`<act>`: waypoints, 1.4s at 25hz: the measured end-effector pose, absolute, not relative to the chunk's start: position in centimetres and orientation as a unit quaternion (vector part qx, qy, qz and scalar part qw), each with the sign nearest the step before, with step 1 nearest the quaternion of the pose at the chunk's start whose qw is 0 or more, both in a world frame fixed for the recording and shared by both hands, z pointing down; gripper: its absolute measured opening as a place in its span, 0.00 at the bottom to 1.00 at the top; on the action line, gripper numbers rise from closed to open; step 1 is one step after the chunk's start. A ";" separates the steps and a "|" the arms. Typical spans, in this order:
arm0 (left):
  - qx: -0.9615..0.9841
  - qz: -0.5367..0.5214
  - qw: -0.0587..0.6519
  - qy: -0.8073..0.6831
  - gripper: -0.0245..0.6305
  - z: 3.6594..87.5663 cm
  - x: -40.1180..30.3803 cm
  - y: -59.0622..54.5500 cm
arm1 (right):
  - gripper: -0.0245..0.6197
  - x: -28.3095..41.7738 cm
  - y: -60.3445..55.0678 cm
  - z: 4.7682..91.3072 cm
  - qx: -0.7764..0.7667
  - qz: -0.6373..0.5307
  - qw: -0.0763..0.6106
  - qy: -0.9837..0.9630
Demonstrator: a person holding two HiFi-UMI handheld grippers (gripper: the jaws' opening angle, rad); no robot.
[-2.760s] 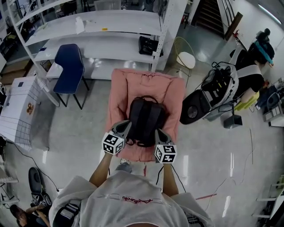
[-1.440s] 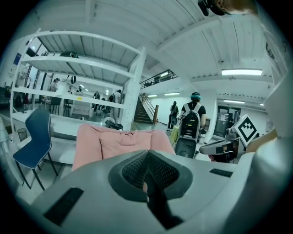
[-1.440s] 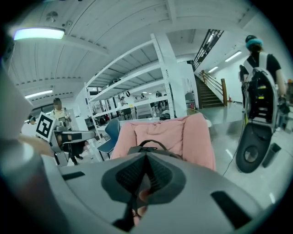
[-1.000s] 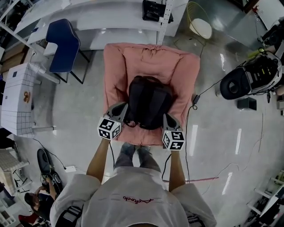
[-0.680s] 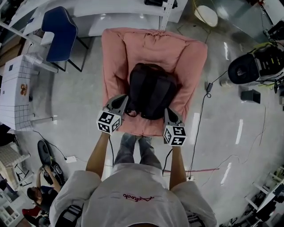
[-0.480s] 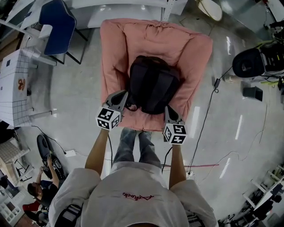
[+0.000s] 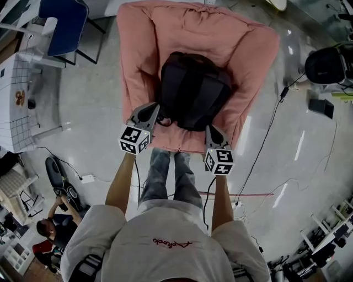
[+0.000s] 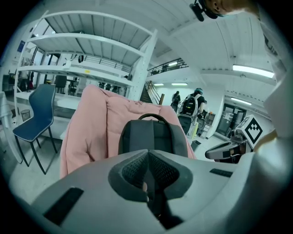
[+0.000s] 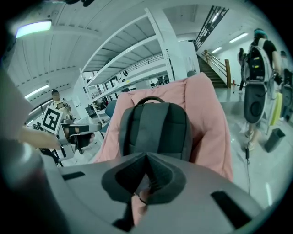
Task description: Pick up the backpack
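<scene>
The rounded black fabric backpack (image 7: 193,91) stands on a soft, padded pink armchair (image 7: 193,27), against its backrest, with its long axis upright and its handle on top. The left gripper (image 7: 150,112) and the right gripper (image 7: 214,132) are both closed and empty.

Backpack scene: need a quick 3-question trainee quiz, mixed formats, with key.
1. True or false: the backpack rests on the seat of the pink armchair.
2. Multiple choice: going by each gripper's own view, how do the jaws of the left gripper and the right gripper stand? A) both pairs together B) both pairs wide apart C) left apart, right together
3. Fill in: the chair at the head view's upper left is ___ in colour.

Key: 1 true. 2 A. 3 blue.
</scene>
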State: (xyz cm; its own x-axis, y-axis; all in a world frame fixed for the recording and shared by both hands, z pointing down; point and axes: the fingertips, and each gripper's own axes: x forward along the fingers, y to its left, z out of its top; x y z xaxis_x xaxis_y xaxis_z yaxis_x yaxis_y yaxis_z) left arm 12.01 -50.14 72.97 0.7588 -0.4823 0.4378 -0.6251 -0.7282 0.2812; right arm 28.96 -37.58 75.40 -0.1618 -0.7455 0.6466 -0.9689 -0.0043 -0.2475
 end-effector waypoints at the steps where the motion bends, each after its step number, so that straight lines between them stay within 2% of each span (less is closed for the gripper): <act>1: 0.913 0.172 0.211 -0.304 0.05 73.5 11.9 -50.2 | 0.07 29.0 -37.5 75.9 0.626 0.335 0.168 -0.684; 12: 0.910 0.180 0.231 -0.293 0.06 77.4 12.8 -51.4 | 0.08 28.6 -38.8 78.1 0.615 0.331 0.153 -0.699; 13: 0.911 0.184 0.231 -0.288 0.07 77.8 13.1 -51.5 | 0.12 28.5 -39.1 78.3 0.610 0.331 0.148 -0.704; 14: 0.912 0.186 0.230 -0.283 0.15 78.1 13.3 -51.6 | 0.19 28.3 -39.4 78.5 0.606 0.331 0.144 -0.709; 16: 0.915 0.189 0.226 -0.275 0.22 78.6 13.8 -52.0 | 0.31 28.2 -40.0 78.8 0.601 0.328 0.138 -0.716; 23: 0.925 0.196 0.216 -0.242 0.45 80.2 15.5 -53.3 | 0.41 28.9 -42.1 79.4 0.598 0.313 0.127 -0.727; 31: 0.938 0.196 0.182 -0.220 0.50 80.3 17.5 -55.9 | 0.43 30.0 -45.0 79.4 0.597 0.292 0.123 -0.737; 35: 0.942 0.190 0.194 -0.197 0.49 80.8 18.3 -56.2 | 0.43 30.0 -45.9 79.8 0.590 0.287 0.128 -0.744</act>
State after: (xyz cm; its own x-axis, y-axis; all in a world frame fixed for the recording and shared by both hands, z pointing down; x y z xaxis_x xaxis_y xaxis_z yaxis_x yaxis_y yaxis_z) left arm 18.29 -56.23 80.75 0.8495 -0.2979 0.4354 -0.4460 -0.8464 0.2911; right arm 30.02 -45.90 79.81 -0.2715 -0.8038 0.5293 -0.9510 0.1393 -0.2762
